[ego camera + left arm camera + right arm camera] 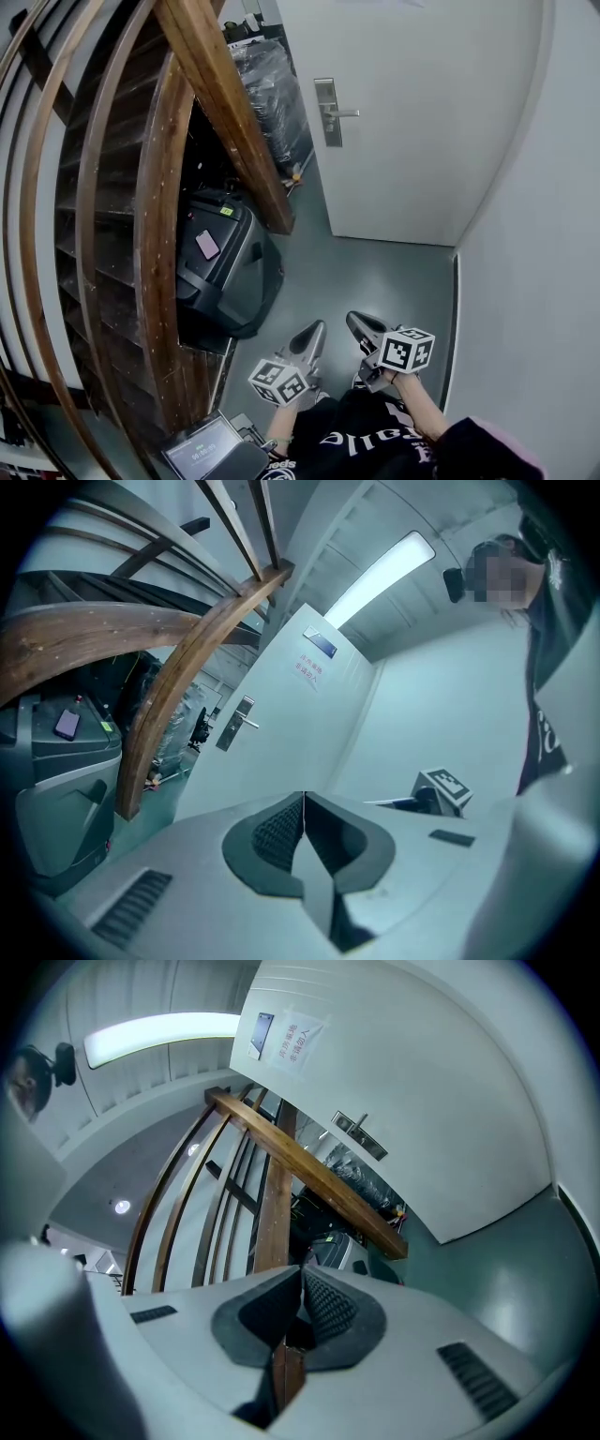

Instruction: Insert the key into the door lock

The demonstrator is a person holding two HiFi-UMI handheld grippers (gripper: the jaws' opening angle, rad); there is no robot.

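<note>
The white door (412,112) stands shut ahead, with a metal lock plate and lever handle (329,112) on its left side. The same plate shows in the left gripper view (234,726) and in the right gripper view (360,1136). My left gripper (315,330) and right gripper (355,322) are held low and side by side, well short of the door. Both sets of jaws meet at the tips, left gripper (303,799) and right gripper (302,1273), with nothing seen between them. No key shows in any view.
A curved wooden stair railing (159,234) fills the left. A black case (225,272) with a pink item on top sits under it. A plastic-wrapped stack (272,89) stands beside the door. A grey wall (534,281) closes the right. A screen (202,450) lies at bottom left.
</note>
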